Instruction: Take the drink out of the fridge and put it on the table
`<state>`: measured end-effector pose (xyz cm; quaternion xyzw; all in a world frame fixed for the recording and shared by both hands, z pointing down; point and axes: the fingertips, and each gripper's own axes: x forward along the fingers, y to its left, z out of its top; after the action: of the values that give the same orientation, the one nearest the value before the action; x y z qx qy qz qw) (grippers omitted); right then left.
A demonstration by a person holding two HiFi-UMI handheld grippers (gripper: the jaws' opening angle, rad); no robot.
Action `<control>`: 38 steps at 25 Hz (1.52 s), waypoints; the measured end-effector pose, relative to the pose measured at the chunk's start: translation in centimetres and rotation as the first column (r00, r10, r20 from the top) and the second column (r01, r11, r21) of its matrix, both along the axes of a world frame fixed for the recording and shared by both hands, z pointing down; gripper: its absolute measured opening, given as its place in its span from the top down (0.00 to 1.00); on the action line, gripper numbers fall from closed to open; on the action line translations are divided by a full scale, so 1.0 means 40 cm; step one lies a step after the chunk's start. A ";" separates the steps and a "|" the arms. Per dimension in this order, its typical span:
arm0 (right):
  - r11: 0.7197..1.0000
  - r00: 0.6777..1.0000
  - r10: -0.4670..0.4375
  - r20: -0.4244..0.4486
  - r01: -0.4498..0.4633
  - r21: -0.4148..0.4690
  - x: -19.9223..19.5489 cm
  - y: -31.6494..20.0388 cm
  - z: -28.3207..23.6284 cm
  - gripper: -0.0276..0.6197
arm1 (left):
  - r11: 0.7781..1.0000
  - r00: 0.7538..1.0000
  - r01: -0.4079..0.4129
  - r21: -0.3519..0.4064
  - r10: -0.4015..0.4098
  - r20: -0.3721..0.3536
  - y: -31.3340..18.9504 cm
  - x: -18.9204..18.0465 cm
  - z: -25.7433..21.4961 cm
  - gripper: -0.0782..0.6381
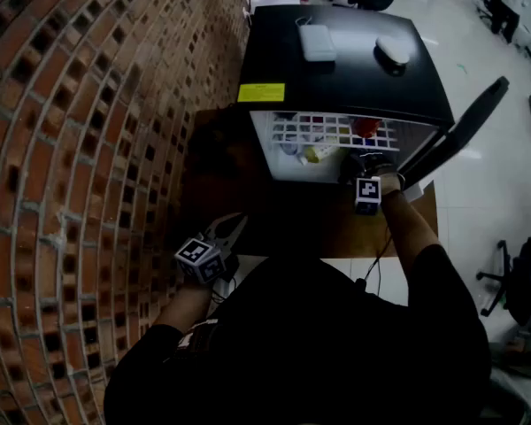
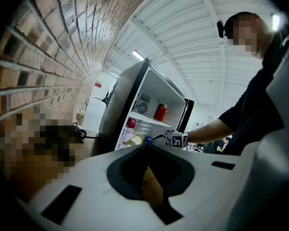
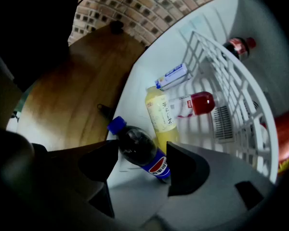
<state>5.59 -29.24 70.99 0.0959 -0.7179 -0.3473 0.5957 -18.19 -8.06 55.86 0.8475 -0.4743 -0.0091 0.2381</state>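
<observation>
Left gripper (image 1: 233, 224) hangs near the brick wall (image 1: 71, 149), fingers pressed together on nothing; right gripper (image 3: 143, 148) is inside the fridge (image 1: 336, 69), whose door (image 1: 465, 127) stands wide at the right; its fingers are spread either side of one cola bottle (image 3: 139, 153) lying at the floor's front edge, beside the wooden table (image 3: 72, 100); just behind lie one yellow bottle (image 3: 161, 117), one red-drink bottle (image 3: 200, 103), one small box (image 3: 172, 76); past the wire shelf (image 3: 231, 100), one dark bottle (image 3: 237, 47) and one red can (image 3: 286, 138).
</observation>
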 end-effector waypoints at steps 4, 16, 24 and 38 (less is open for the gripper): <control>0.994 0.967 -0.108 -0.232 0.113 0.007 0.002 -0.016 0.034 0.44 | 1.000 1.000 0.012 -0.004 -0.012 -0.003 -0.004 -0.019 0.006 0.90; 0.969 0.883 -0.242 -0.402 0.200 -0.146 -0.005 -0.022 0.097 0.44 | 0.998 0.999 0.052 -0.028 -0.052 -0.008 -0.007 -0.057 0.024 0.90; 0.978 0.994 -0.109 -0.008 0.106 -0.179 -0.123 0.035 0.015 0.45 | 0.999 0.999 0.041 -0.008 -0.041 -0.028 -0.022 -0.042 0.014 0.90; 0.811 0.526 0.514 0.678 -0.040 -0.584 -0.031 0.244 -0.251 0.46 | 0.998 0.996 -0.062 0.017 0.063 -0.058 -0.072 0.060 0.001 0.90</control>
<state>4.34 -19.47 60.95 0.2038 -0.9455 0.0388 0.2508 -15.80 -10.94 55.90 0.8632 -0.4402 -0.0303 0.2455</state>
